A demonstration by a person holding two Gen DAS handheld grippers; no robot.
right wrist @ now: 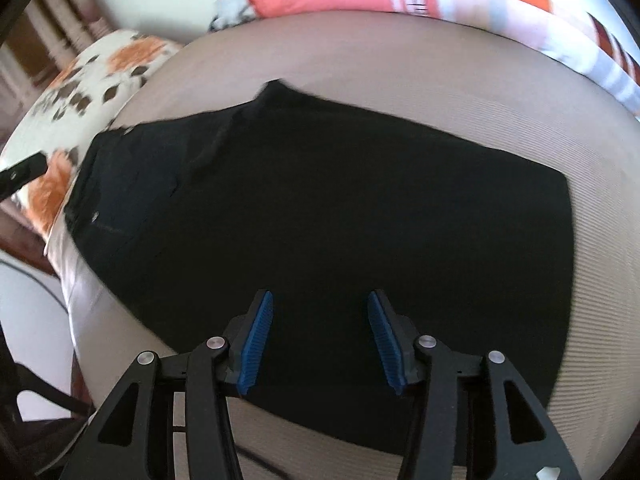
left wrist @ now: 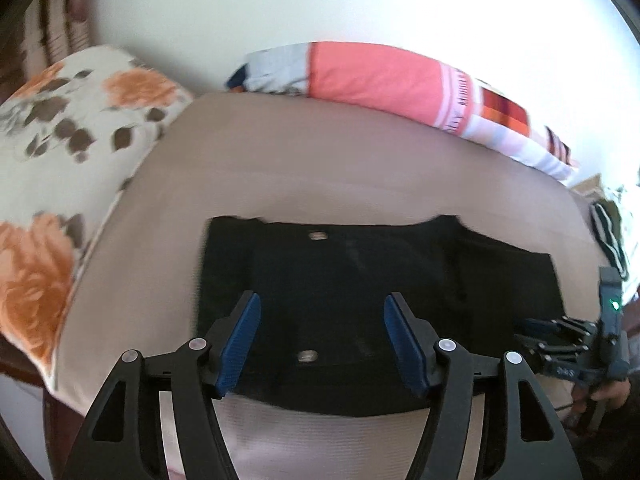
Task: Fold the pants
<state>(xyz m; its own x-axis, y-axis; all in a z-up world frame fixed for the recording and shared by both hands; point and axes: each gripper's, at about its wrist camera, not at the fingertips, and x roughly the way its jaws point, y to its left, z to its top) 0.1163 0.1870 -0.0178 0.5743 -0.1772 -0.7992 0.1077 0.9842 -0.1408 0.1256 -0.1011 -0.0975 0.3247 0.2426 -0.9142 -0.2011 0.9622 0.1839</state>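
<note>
Black pants [left wrist: 360, 296] lie folded flat on a beige bed [left wrist: 320, 160], with two metal buttons showing. My left gripper [left wrist: 322, 340] is open and empty, its blue pads hovering over the near edge of the pants. In the right wrist view the pants [right wrist: 340, 208] spread wide across the bed [right wrist: 400, 64]. My right gripper [right wrist: 320, 338] is open and empty above their near edge. The right gripper also shows at the right edge of the left wrist view [left wrist: 532, 330].
A floral pillow [left wrist: 64, 152] lies at the left of the bed. A pink and striped blanket [left wrist: 380, 76] runs along the far edge by the white wall. A dark wooden bed frame [left wrist: 48, 20] stands at the far left.
</note>
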